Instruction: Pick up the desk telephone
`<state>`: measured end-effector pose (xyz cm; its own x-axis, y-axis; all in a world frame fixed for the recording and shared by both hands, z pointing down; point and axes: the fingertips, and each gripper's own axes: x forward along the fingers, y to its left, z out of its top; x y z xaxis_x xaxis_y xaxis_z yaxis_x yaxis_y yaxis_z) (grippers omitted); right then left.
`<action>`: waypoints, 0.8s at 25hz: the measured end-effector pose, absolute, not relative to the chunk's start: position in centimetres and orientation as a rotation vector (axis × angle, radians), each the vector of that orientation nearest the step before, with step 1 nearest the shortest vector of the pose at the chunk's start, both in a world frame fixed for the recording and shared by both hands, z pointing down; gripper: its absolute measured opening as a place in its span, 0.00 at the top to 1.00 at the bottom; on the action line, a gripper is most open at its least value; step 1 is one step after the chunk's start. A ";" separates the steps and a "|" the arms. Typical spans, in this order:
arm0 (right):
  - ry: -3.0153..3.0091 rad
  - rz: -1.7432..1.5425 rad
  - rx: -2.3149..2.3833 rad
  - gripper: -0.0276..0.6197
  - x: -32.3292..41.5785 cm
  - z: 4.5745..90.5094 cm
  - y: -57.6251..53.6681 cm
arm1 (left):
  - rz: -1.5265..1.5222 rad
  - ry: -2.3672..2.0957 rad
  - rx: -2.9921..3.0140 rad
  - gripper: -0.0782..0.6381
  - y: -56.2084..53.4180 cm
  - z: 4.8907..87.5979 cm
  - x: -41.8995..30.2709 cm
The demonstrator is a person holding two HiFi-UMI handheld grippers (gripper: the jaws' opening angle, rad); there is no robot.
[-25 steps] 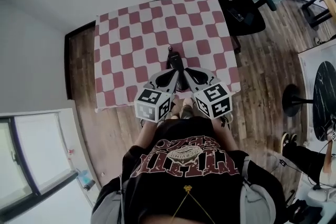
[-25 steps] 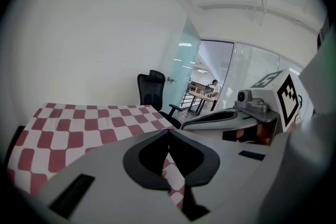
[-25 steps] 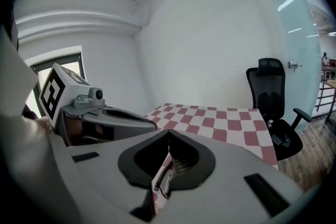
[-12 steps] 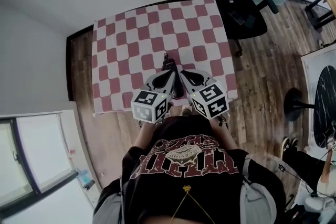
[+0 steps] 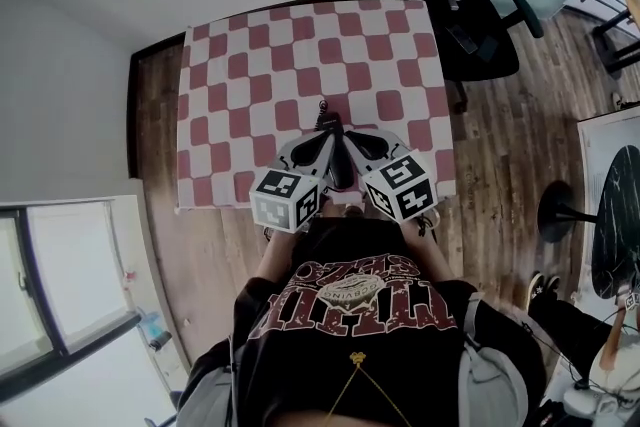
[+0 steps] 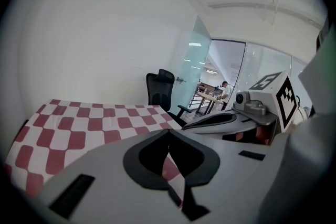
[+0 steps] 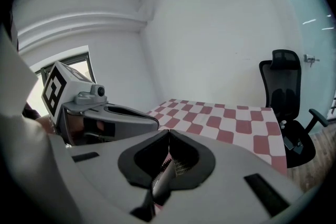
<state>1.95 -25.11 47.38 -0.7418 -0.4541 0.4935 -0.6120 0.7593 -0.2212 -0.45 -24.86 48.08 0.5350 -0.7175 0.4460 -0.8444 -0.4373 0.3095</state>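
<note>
My left gripper (image 6: pixel 168 132) and right gripper (image 7: pixel 169 132) both have their jaws together on nothing. They are held side by side, tips almost meeting, over the near edge of the checked bench (image 5: pixel 250 65). No view shows me the telephone.

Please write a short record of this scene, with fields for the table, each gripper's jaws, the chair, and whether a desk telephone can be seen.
table: covered by a red and white checked cloth
left gripper: jaws together, nothing between them
right gripper: jaws together, nothing between them
gripper placement: side by side over the near part of the cloth, tips pointing toward each other
chair: black office chair at the table's far right corner
desk telephone: not seen in any view
</note>
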 end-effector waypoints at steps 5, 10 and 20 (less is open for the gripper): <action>-2.516 0.538 0.864 0.93 1.2 47.4 -26.3 | 0.402 -1.200 2.297 0.88 -26.0 48.8 -1.3; -2.470 0.582 0.952 0.93 0.8 48.1 -27.2 | 0.435 -1.102 2.343 0.88 -27.2 49.1 -1.5; -2.371 0.658 1.070 0.93 -0.1 50.0 -28.1 | 0.473 -0.960 2.367 0.88 -27.8 50.3 -2.7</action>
